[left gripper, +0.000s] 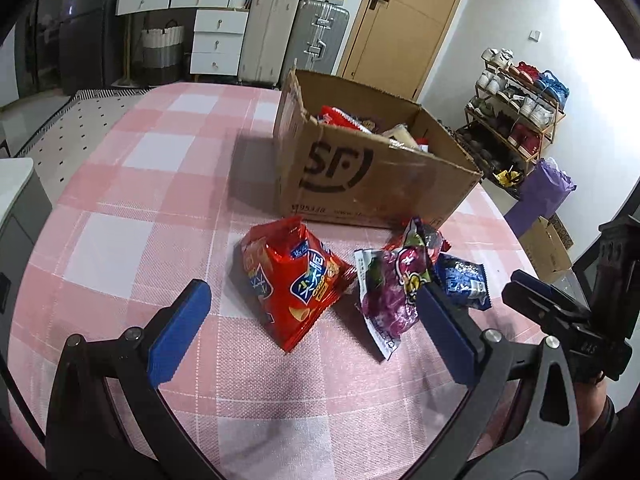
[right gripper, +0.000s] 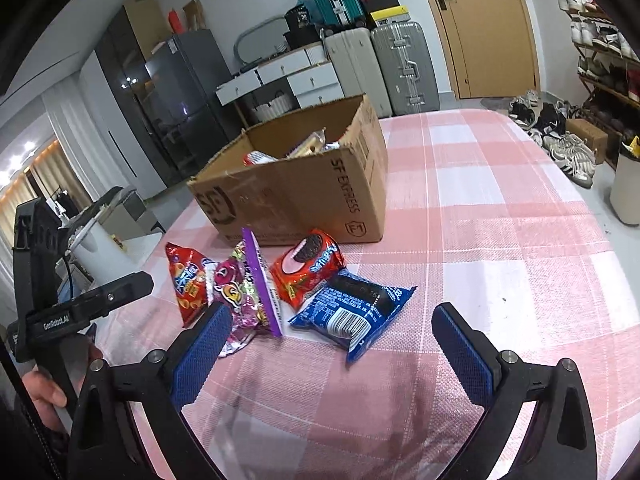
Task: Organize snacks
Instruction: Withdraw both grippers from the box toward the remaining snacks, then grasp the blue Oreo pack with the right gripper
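Note:
An open cardboard box (left gripper: 360, 176) holding several snacks stands on the pink checked table; it also shows in the right wrist view (right gripper: 304, 196). In front of it lie a red chips bag (left gripper: 292, 284) (right gripper: 188, 280), a purple candy bag (left gripper: 392, 292) (right gripper: 248, 284), a blue cookie pack (left gripper: 464, 280) (right gripper: 352, 308) and a red Oreo pack (right gripper: 308, 268). My left gripper (left gripper: 312, 332) is open and empty, just short of the chips and candy bags. My right gripper (right gripper: 332, 348) is open and empty, just short of the blue pack.
The table edge (left gripper: 532, 264) curves close on the right of the snacks. A shoe rack (left gripper: 516, 116), a purple bag and small boxes stand on the floor beyond it. Suitcases (right gripper: 380, 68), drawers and a door are behind the table.

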A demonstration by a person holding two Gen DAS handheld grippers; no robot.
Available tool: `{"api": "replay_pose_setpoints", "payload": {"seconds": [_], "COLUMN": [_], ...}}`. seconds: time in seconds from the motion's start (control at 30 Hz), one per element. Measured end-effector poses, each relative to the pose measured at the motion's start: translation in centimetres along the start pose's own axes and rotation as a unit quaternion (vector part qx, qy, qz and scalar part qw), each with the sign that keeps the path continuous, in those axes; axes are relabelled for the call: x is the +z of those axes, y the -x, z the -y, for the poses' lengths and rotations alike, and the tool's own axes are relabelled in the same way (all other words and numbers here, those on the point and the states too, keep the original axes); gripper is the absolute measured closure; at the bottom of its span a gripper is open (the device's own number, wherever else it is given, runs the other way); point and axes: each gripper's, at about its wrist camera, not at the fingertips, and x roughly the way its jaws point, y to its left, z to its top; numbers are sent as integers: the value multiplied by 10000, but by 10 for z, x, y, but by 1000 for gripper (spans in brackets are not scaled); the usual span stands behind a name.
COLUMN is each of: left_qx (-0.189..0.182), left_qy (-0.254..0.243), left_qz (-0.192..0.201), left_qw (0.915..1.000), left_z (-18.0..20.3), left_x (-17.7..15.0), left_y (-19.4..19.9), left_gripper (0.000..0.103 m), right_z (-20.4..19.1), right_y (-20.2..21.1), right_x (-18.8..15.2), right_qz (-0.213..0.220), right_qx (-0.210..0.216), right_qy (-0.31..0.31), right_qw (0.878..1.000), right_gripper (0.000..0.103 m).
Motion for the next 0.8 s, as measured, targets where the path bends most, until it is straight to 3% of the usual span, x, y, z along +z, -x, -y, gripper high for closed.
{"api": "replay_pose_setpoints", "payload": {"seconds": [0.43, 0.5, 0.63, 0.8], "left_qx": [-125, -131, -157, -165], "left_qy": [219, 256, 327, 394], "left_qz": [-191, -209, -240, -273], "left_qw": [9995, 9994, 9991, 9987], "left_z": [-14, -19, -23, -30], "left_x": [-9, -9, -11, -12], "left_y": [-28, -28, -33, -38], "left_gripper": [1, 1, 1, 1], "right_z": [7, 7, 6, 4], "right_y": [-39, -43, -51, -60], "right_x": [4, 4, 4, 4], "right_qz": [-277, -335, -407, -494], "right_qx": [-237, -278, -366, -558], "right_qy": [-118, -109, -65, -12], "right_qw": [9993, 9990, 9985, 9972], "right_gripper": [2, 4, 21, 24]}}
